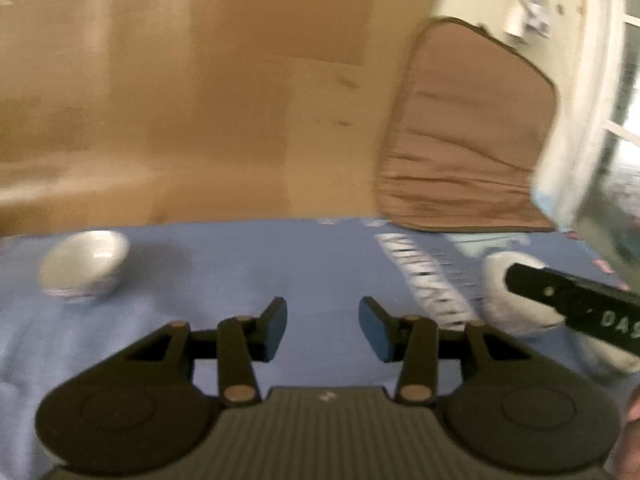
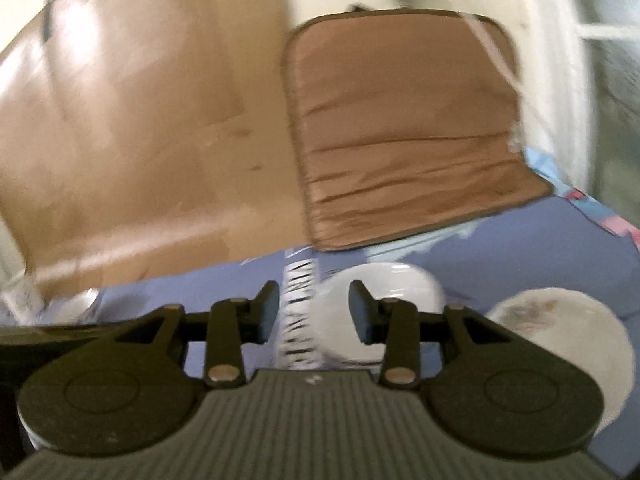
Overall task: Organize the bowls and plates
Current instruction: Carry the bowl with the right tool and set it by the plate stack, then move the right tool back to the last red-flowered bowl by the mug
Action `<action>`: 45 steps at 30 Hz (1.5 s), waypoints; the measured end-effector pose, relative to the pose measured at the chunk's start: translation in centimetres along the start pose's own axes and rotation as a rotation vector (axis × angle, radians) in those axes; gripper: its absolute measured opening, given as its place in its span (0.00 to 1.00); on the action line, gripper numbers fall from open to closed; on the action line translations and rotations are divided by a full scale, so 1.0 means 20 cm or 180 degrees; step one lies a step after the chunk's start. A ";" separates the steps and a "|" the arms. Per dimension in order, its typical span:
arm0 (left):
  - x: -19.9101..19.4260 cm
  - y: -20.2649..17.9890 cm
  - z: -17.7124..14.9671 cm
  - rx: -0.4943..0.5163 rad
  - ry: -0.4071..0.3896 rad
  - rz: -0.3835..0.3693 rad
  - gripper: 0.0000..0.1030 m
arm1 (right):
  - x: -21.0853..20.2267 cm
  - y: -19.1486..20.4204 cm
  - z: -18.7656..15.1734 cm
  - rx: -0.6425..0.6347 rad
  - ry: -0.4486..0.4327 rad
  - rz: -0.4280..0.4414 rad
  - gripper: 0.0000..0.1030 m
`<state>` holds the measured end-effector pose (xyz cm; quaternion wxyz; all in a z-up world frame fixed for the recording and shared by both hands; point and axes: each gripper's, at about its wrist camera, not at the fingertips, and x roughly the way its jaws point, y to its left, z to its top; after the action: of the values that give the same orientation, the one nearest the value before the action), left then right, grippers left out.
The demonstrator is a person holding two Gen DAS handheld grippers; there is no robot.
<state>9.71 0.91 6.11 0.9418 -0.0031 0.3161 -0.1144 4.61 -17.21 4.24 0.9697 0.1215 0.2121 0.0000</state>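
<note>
A blue patterned cloth [image 1: 240, 264] covers the surface, which may be a bed or a desk; the blurred views do not settle which. Behind it stands a tan cardboard wall [image 1: 200, 100], with a brown cushion [image 1: 468, 140] leaning upright at the right.

In the left wrist view, the left hand-held gripper [image 1: 323, 328] hangs above bare cloth with its jaws apart and nothing between them. A small white bowl [image 1: 84, 266] sits well to its left, tilted on its side. At the right edge, a black finger of the right hand-held gripper [image 2: 314, 314] crosses in front of a second white bowl [image 1: 516, 300].

In the right wrist view, the right hand-held gripper's jaws are also apart. That second white bowl lies just beyond its right fingertip, and no pad appears to press on it. A white plate [image 2: 576, 340] with a faint brownish mark rests on the cloth to the right, near the bowl.

The step in hand seems to be choosing the next dish to gather. To do it well, each hand should slow down so the view sharpens, then bring one finger inside a bowl's rim and one outside before closing. The tilted bowl may roll if nudged, so it is best approached from the open side.
</note>
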 end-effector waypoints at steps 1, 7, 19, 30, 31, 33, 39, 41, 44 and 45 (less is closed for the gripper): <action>-0.02 0.05 -0.01 0.0001 -0.0022 0.0101 0.41 | 0.01 0.05 -0.01 -0.0059 0.0041 0.0049 0.41; -0.10 0.40 -0.09 -0.0131 -0.0095 0.0616 0.43 | 0.14 0.31 -0.07 -0.0367 0.0320 0.0220 0.41; -0.20 0.88 -0.15 -0.1020 -0.0267 0.1100 0.43 | 0.37 0.69 -0.08 -0.0585 0.0925 0.0600 0.40; -0.21 1.00 -0.15 -0.1247 -0.0258 0.1170 0.43 | 0.65 1.02 0.03 -0.0263 0.1211 0.0910 0.41; -0.21 1.00 -0.15 -0.1247 -0.0263 0.1154 0.43 | 0.67 1.04 0.03 -0.0257 0.1229 0.0876 0.41; -0.21 1.00 -0.15 -0.1246 -0.0264 0.1121 0.43 | 0.73 1.06 0.04 -0.0254 0.1273 0.0813 0.41; -0.21 1.01 -0.15 -0.1310 -0.0268 0.1058 0.43 | 0.88 1.11 0.06 -0.0261 0.1501 0.0801 0.41; -0.21 1.02 -0.15 -0.1310 -0.0274 0.1077 0.43 | 0.91 1.14 0.05 -0.0280 0.1562 0.0800 0.41; -0.21 1.02 -0.14 -0.1291 -0.0266 0.1117 0.43 | 0.95 1.16 0.03 -0.0310 0.1641 0.0805 0.39; -0.21 1.01 -0.14 -0.1278 -0.0263 0.1144 0.43 | 0.96 1.16 0.02 -0.0309 0.1667 0.0822 0.32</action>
<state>9.06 21.72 4.77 0.9396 -0.1383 0.2892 0.1198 23.39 6.25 2.24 0.8786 0.0968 0.4376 0.1649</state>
